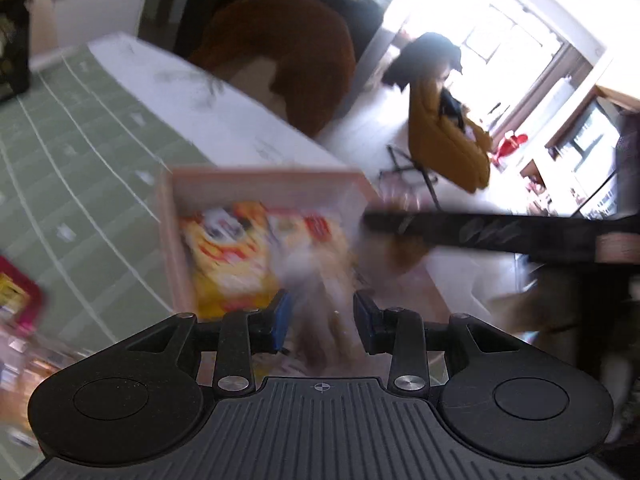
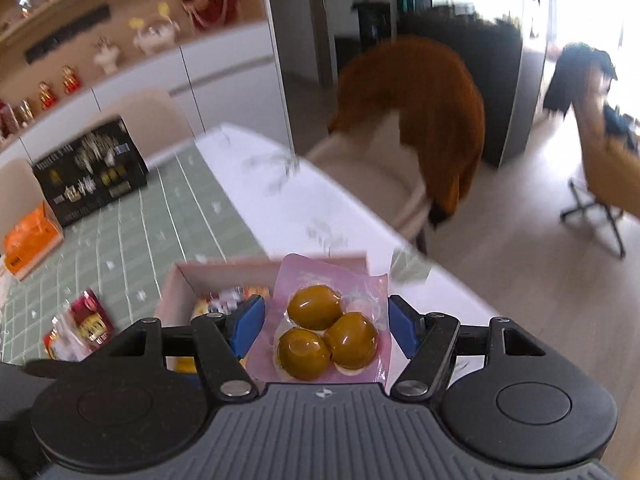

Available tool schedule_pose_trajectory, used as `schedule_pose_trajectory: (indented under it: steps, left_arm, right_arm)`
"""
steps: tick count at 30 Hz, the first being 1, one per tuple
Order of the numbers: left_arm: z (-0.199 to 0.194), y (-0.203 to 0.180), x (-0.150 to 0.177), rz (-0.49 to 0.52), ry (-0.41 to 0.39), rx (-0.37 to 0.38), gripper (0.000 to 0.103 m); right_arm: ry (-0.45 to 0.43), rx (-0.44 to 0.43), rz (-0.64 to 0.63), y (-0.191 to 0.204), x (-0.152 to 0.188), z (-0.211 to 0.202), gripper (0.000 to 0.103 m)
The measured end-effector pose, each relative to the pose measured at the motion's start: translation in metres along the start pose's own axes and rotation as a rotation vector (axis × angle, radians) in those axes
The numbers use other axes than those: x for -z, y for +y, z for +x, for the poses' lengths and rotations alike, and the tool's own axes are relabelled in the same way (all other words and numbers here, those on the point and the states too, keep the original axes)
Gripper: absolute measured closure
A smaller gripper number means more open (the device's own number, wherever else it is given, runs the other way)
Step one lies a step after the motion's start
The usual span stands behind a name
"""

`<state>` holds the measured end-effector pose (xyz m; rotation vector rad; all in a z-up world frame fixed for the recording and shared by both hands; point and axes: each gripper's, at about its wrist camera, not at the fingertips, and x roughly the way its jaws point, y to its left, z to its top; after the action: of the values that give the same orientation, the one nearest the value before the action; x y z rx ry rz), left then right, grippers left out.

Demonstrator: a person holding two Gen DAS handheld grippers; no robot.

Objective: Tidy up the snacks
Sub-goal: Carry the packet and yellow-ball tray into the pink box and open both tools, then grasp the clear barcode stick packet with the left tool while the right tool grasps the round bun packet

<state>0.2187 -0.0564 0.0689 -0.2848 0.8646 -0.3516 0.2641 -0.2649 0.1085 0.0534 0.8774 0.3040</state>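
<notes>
A pink open box (image 1: 176, 240) lies on the table with a yellow snack bag (image 1: 228, 256) inside; it also shows in the right wrist view (image 2: 180, 284). My left gripper (image 1: 320, 316) is over the box's near end, jaws apart around a blurred brownish packet (image 1: 320, 312); whether it grips is unclear. My right gripper (image 2: 326, 322) has its jaws wide apart, and a pink packet of three olive-brown balls (image 2: 328, 328) sits between them above the box, not touching the pads. A red-and-gold snack packet (image 2: 86, 324) lies on the green mat left of the box.
A green grid mat (image 2: 140, 220) covers the white table (image 2: 280, 200). A black box (image 2: 88, 168) and an orange box (image 2: 32, 240) stand at the far left. A chair with a brown throw (image 2: 420, 120) is beyond the table edge. A red packet (image 1: 20, 296) lies at left.
</notes>
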Motion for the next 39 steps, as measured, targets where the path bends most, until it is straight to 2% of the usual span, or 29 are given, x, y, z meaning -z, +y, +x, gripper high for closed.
schedule_pose_trajectory:
  steps: [3, 5, 8, 10, 13, 14, 17, 21, 23, 26, 30, 33, 37, 39]
  left_arm:
    - [-0.033, 0.027, -0.001, 0.009, -0.098, -0.112, 0.064]
    - [-0.050, 0.051, 0.000, -0.019, -0.141, -0.176, 0.064]
    - [-0.068, 0.104, 0.001, -0.110, -0.165, -0.273, 0.064]
    - [-0.075, 0.142, 0.005, -0.204, -0.174, -0.373, 0.064]
    - [-0.085, 0.186, 0.016, -0.307, -0.195, -0.445, 0.064]
    - [-0.082, 0.193, 0.016, -0.317, -0.192, -0.444, 0.064]
    - [-0.067, 0.207, 0.020, -0.310, -0.158, -0.377, 0.064]
    - [-0.064, 0.178, 0.036, -0.130, -0.119, -0.327, 0.063]
    - [-0.065, 0.158, 0.048, -0.089, -0.107, -0.279, 0.063]
    - [-0.064, 0.142, 0.074, -0.115, -0.069, -0.202, 0.063]
    - [-0.066, 0.129, 0.105, -0.221, -0.053, -0.078, 0.063]
    - [-0.068, 0.116, 0.116, -0.209, -0.028, -0.071, 0.062]
    - [-0.076, 0.094, 0.126, -0.098, 0.012, -0.126, 0.062]
    - [-0.090, 0.085, 0.131, -0.066, 0.002, -0.166, 0.062]
  right_arm:
    - [0.098, -0.042, 0.050, 0.008, 0.006, 0.031, 0.031]
    - [0.115, -0.001, 0.020, 0.021, 0.011, 0.043, 0.031]
    - [0.114, 0.059, -0.045, 0.042, 0.021, 0.041, 0.031]
    - [0.102, 0.071, -0.069, 0.052, 0.027, 0.035, 0.031]
    - [0.090, 0.082, -0.082, 0.060, 0.039, 0.019, 0.031]
    - [0.087, 0.089, -0.081, 0.062, 0.045, 0.013, 0.031]
    - [0.082, 0.106, -0.051, 0.059, 0.064, -0.011, 0.031]
    - [0.077, 0.102, 0.002, 0.054, 0.088, -0.040, 0.031]
    - [0.075, 0.114, -0.010, 0.056, 0.100, -0.051, 0.031]
    - [0.087, 0.132, 0.008, 0.056, 0.116, -0.058, 0.031]
    - [0.125, 0.113, 0.075, 0.050, 0.133, -0.055, 0.031]
    - [0.140, 0.100, 0.059, 0.056, 0.146, -0.053, 0.031]
    - [0.162, 0.085, 0.030, 0.066, 0.160, -0.051, 0.031]
    - [0.171, 0.068, 0.031, 0.069, 0.166, -0.051, 0.031]
